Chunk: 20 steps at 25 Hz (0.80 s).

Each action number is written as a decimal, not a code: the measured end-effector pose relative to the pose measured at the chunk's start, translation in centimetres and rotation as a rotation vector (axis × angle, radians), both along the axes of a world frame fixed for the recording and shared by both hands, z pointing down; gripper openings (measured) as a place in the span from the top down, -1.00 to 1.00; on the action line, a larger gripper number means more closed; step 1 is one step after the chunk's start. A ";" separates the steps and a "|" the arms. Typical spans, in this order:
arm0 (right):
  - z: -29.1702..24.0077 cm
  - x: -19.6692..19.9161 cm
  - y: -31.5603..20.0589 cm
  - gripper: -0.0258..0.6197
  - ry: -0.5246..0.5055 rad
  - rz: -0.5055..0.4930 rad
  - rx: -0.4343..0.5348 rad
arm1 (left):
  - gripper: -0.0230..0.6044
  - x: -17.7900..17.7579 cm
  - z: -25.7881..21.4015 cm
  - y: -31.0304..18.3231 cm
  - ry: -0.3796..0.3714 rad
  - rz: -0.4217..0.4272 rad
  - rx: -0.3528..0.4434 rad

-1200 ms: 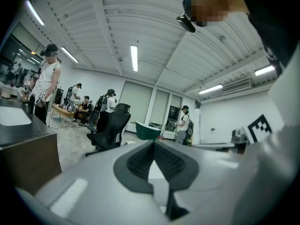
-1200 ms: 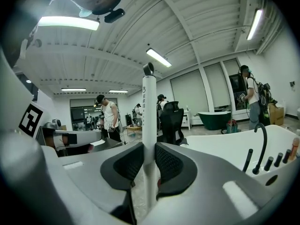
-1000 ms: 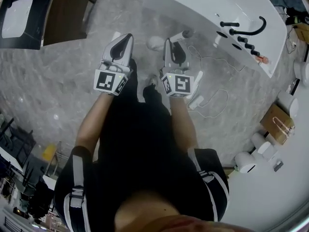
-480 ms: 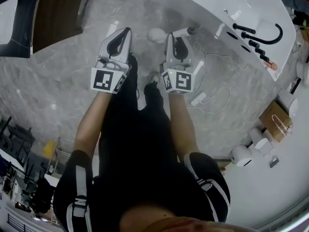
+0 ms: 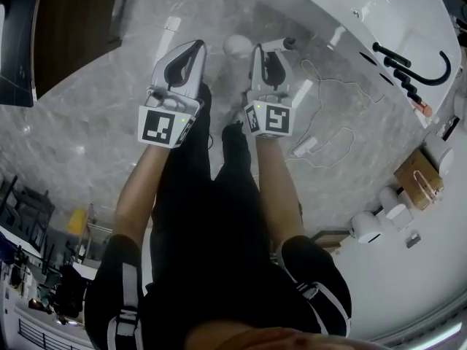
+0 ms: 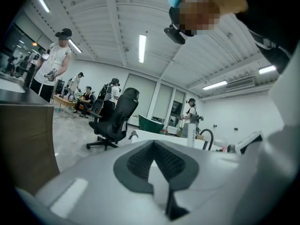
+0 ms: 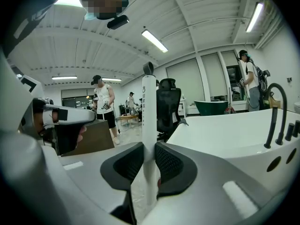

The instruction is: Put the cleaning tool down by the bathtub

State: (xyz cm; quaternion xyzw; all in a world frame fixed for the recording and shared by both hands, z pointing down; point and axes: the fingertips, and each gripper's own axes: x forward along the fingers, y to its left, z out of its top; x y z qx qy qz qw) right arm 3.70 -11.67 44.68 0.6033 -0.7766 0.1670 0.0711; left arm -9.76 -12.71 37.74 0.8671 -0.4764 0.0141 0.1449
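Note:
The cleaning tool (image 5: 236,46) is a white rod with a round white head and a dark end. It hangs over the grey floor beside the white bathtub (image 5: 343,20). My right gripper (image 5: 264,51) is shut on its rod. In the right gripper view the rod (image 7: 148,111) stands upright between the dark pads (image 7: 171,165), and the bathtub (image 7: 225,130) with its black tap (image 7: 276,111) lies to the right. My left gripper (image 5: 191,48) hovers level with it on the left, shut and holding nothing, its pads (image 6: 168,161) meeting at the tip.
A white cable and power strip (image 5: 306,146) lie on the floor by the tub. A cardboard box (image 5: 418,177) and white round devices (image 5: 365,227) stand at the right. A dark cabinet (image 5: 69,20) is at the upper left. An office chair (image 6: 115,118) and several people fill the room behind.
The head view has swung, so the tub and the tap sit further right and higher in frame. Both grippers keep their pose, the right one still shut on the tool.

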 end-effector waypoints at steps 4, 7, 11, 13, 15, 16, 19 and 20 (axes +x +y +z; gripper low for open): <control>3.3 0.0 -1.1 0.67 0.019 0.002 -0.014 | 0.90 -0.2 2.3 -1.3 0.001 0.001 -0.004; 6.3 0.3 -1.6 0.67 0.030 0.009 -0.027 | 0.90 -0.2 4.4 -1.9 -0.002 -0.001 -0.013; 10.6 0.2 -2.1 0.67 0.011 0.025 -0.038 | 0.90 -0.3 7.2 -2.6 -0.004 0.005 -0.030; 12.4 0.1 -2.4 0.67 0.010 0.027 -0.055 | 0.90 -0.3 8.7 -2.7 -0.010 0.016 -0.043; 14.5 0.0 -2.5 0.67 0.018 0.025 -0.075 | 0.90 -0.2 10.2 -2.7 -0.024 0.027 -0.054; 15.6 -0.1 -2.6 0.67 0.022 0.023 -0.086 | 0.90 -0.3 10.9 -2.8 -0.027 0.027 -0.058; 18.4 -0.3 -3.0 0.67 0.040 0.016 -0.123 | 0.90 -0.5 12.2 -3.3 -0.017 0.013 -0.059; 19.2 -0.3 -3.1 0.67 0.042 0.019 -0.136 | 0.90 -0.6 12.6 -3.3 -0.020 0.016 -0.065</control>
